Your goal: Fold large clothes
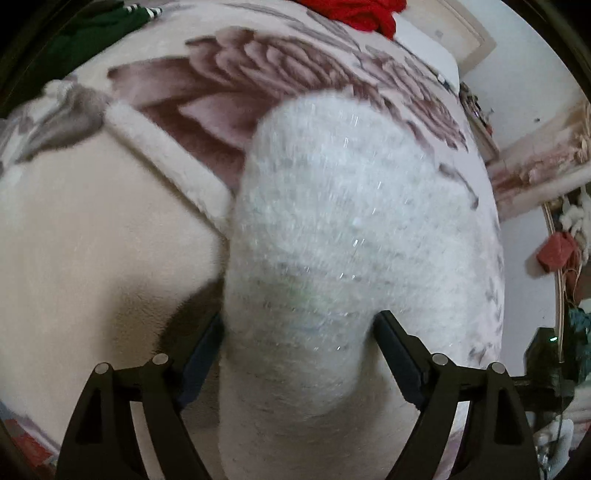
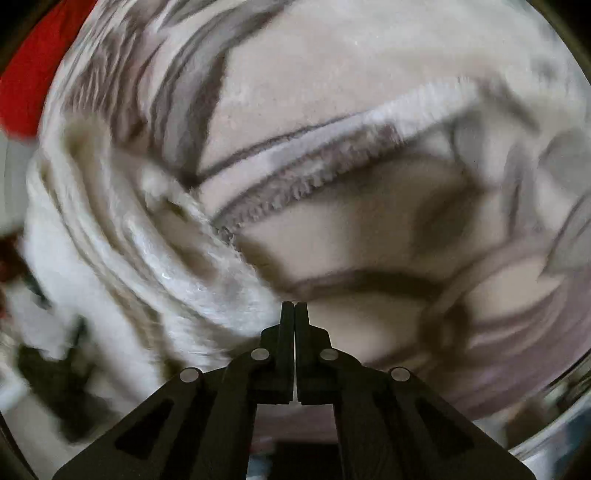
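A thick white fluffy garment [image 1: 332,203] with glittery threads fills the middle of the left wrist view, rolled into a fat bundle. My left gripper [image 1: 300,315] stands wide with this bundle between its fingers, and both pads press into its sides. In the right wrist view the same white garment [image 2: 110,258] lies bunched in folds at the left. My right gripper [image 2: 294,304] is shut, its fingertips touching each other with nothing between them, just above the bedding beside the white folds.
A cream plush blanket [image 1: 92,221] with brown feather patterns covers the bed beneath, and its hem [image 2: 332,147] crosses the right wrist view. Red cloth [image 1: 358,13] lies at the far edge, also seen as red cloth [image 2: 29,74]. A dark green garment [image 1: 92,33] is at the top left. Furniture crowds the right.
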A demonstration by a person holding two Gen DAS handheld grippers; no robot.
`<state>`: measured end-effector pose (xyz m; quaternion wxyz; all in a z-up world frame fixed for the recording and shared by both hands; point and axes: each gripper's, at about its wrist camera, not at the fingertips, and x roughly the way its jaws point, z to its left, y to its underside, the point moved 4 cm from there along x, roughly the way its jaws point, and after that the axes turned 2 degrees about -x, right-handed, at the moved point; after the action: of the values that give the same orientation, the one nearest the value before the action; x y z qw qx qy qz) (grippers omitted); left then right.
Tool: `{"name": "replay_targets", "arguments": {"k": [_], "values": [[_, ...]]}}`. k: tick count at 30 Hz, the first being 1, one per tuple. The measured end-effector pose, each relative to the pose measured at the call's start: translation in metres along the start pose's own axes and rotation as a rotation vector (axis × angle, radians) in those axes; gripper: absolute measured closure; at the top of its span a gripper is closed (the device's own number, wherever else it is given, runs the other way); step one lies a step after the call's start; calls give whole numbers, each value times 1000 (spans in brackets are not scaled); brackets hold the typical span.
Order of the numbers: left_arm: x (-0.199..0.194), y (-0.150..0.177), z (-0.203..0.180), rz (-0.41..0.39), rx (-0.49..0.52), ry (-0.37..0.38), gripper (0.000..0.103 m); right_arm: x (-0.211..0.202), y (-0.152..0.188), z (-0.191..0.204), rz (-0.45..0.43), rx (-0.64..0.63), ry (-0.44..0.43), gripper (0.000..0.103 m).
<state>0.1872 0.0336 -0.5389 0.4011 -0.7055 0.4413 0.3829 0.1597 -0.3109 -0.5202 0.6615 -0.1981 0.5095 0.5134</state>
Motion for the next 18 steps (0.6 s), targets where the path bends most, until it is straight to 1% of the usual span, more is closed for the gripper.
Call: {"name": "replay_targets", "arguments": {"k": [1,2,3,4,5,6,7,9,10,11,13,15,18], "values": [[-8,-3,-2,-17,13,-17,22,-13,-3,17,-43,-75,15,102],[-21,-9,-6,-54,31,-26,22,-25,-5,38,-75,-148,25,101],[-34,-17,-10,-103,47,-27,22,-30,-6,53,-80,-186,8,100],[-38,-23,-13,-122,55,-26,33,-32,-9,72,-75,-224,-38,100],[-40,-33,-17,-132,62,-7,44,-29,-11,94,-60,-273,-87,100],[-35,-43,-19,-130,68,-9,75,-21,-15,116,-44,-322,-99,100],[-26,-50,-18,-120,74,-23,84,-9,-20,138,-31,-354,-88,100],[7,-64,-16,-52,97,-54,84,19,-33,166,13,-425,-54,100],[24,-71,-11,-31,104,-78,84,34,-39,177,39,-446,-20,100],[34,-75,-8,-15,111,-85,84,56,-44,187,73,-477,25,100],[49,-82,1,13,99,-60,84,83,-52,196,122,-505,96,103],[58,-87,7,35,85,-19,83,107,-63,199,138,-483,146,103],[62,-88,4,24,115,-27,82,120,-75,203,143,-446,139,103]]}}
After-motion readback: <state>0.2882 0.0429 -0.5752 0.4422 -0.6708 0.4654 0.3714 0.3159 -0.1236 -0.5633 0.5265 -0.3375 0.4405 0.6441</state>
